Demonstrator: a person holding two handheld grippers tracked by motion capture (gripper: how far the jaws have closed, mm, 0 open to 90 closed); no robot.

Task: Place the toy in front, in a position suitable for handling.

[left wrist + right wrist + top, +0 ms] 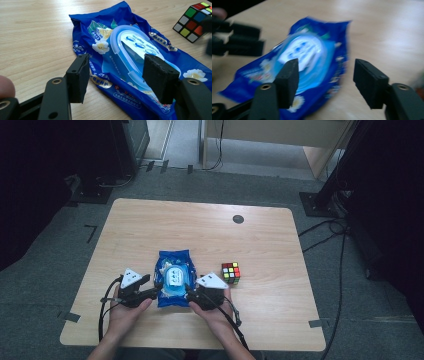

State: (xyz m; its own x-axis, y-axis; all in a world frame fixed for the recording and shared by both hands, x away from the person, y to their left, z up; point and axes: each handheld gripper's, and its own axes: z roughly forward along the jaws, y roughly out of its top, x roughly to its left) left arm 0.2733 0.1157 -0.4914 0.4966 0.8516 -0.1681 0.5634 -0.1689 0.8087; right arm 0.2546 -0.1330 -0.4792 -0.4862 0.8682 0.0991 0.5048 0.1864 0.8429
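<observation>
One blue wipes pack (173, 278) lies flat on the wooden surface (200, 235), near its front edge, with one cube (231, 272) just to its right and apart from it. Two hand-held grippers flank the pack: the left hand-held gripper (152, 286) sits at its left side and the right hand-held gripper (189, 291) at its right front corner. In the gripper views both have their two jaws spread wide, gripping nothing, the pack's pale lid (136, 53) showing between them.
</observation>
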